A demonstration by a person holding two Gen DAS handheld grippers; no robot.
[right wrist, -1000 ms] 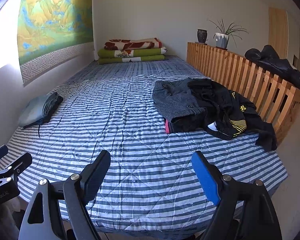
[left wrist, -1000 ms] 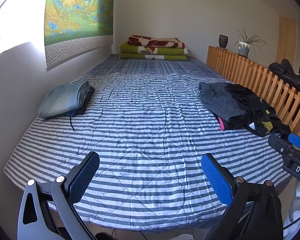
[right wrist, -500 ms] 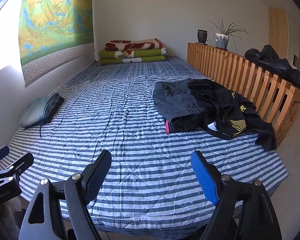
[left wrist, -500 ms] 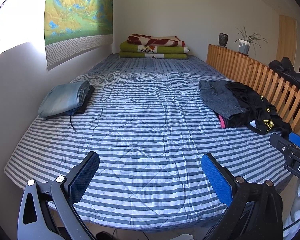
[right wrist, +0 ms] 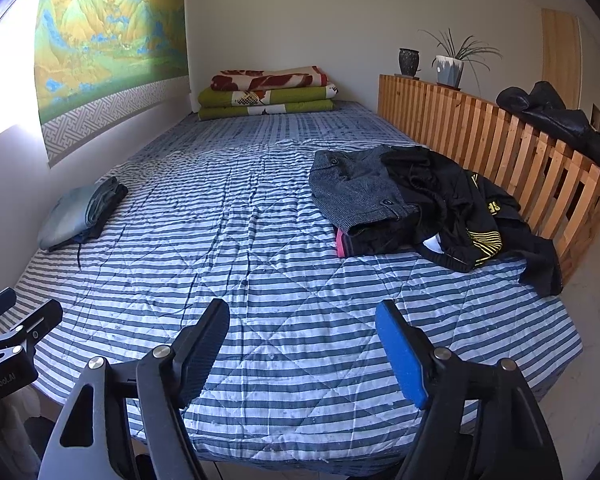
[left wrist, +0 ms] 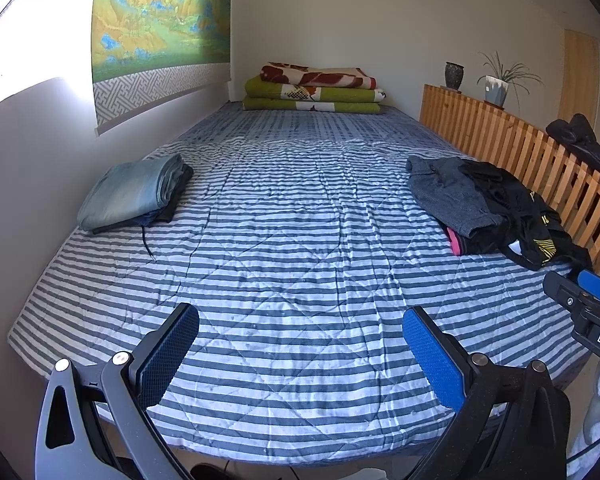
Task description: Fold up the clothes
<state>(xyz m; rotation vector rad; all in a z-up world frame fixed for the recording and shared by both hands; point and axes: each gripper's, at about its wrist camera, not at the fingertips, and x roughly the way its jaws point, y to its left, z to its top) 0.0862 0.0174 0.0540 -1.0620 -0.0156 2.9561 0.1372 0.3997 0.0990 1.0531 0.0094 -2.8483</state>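
Ahead of you lies a bed under a blue-and-white striped quilt [left wrist: 300, 272], wrinkled and stitched in diamonds. At its far end you see a stack of folded blankets [left wrist: 312, 94], two green ones below and a red-and-cream one on top, against the white wall. On the left wall hangs a landscape scroll painting [left wrist: 160, 20] with a grey patterned border. Along the right side runs a wooden slatted rail [right wrist: 480, 128]. On its top stand a dark vase [right wrist: 409, 62] and a potted plant [right wrist: 452, 64] in a pale pot, close together. Nearer you, a black jacket [right wrist: 556, 120] is draped over the rail.
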